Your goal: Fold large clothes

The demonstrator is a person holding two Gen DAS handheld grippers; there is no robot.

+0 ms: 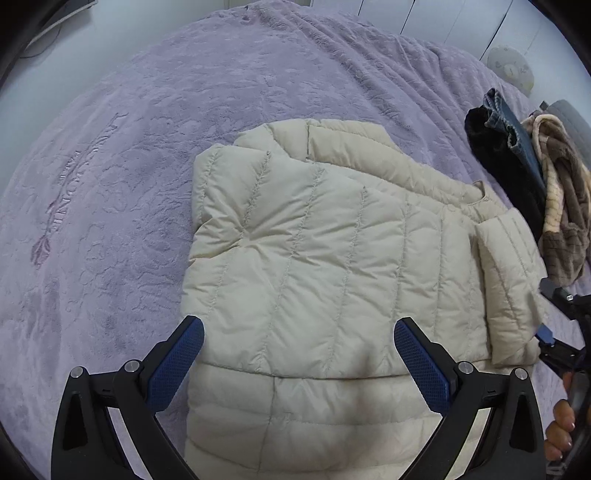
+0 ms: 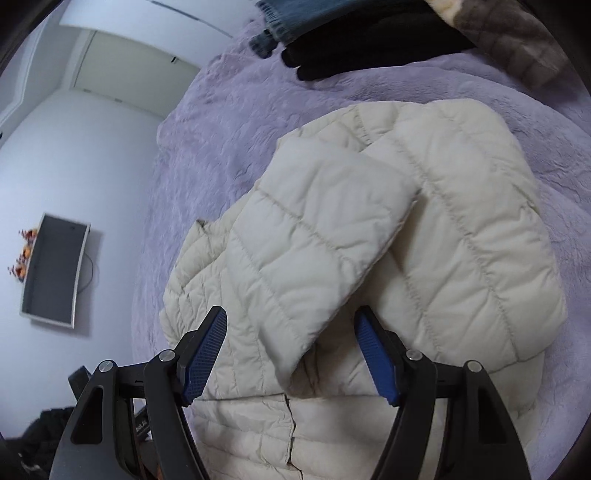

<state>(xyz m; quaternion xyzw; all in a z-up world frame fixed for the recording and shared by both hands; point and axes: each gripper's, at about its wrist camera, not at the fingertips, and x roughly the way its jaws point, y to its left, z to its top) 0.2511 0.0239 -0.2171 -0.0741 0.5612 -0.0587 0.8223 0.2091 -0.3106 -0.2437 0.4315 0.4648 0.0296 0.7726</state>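
Cream puffer jacket [image 1: 314,258] on bed [image 1: 110,184]: light, soft, slick shell. Both grippers' jaws released, empty, above its hem. Grip hem corners.

A home bedroom: a plush lilac embossed bedspread [image 1: 147,166] covers the bed, white wardrobe doors [image 1: 424,18] just behind it.
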